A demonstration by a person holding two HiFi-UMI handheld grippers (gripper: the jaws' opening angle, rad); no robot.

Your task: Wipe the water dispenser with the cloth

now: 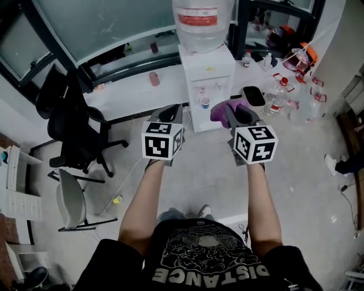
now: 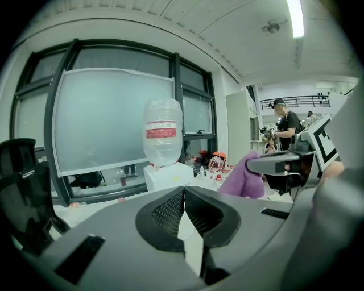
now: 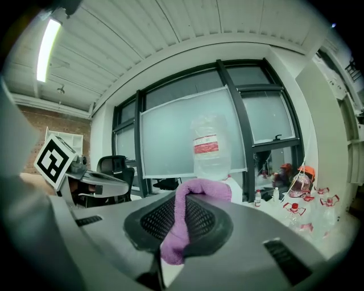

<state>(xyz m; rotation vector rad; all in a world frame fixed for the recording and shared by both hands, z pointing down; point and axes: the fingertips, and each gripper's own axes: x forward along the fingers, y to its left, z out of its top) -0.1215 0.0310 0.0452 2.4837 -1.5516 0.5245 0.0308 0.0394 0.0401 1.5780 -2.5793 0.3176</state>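
Two hand-held grippers are held side by side above the floor. The right gripper [image 3: 192, 200] is clamped on a purple cloth [image 3: 177, 230], which is draped over the jaw tips and hangs down between them. The left gripper [image 2: 183, 193] is pressed together, with nothing in it. A white water dispenser [image 1: 206, 85], topped by a bottle, is seen ahead at the floor's far edge, below the window, apart from the cloth.

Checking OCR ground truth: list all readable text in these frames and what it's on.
"DISTANCE": on the person's black shirt, upside down in the head view.
Red label on the water bottle: print too blurred to read.
Nothing else is legible.
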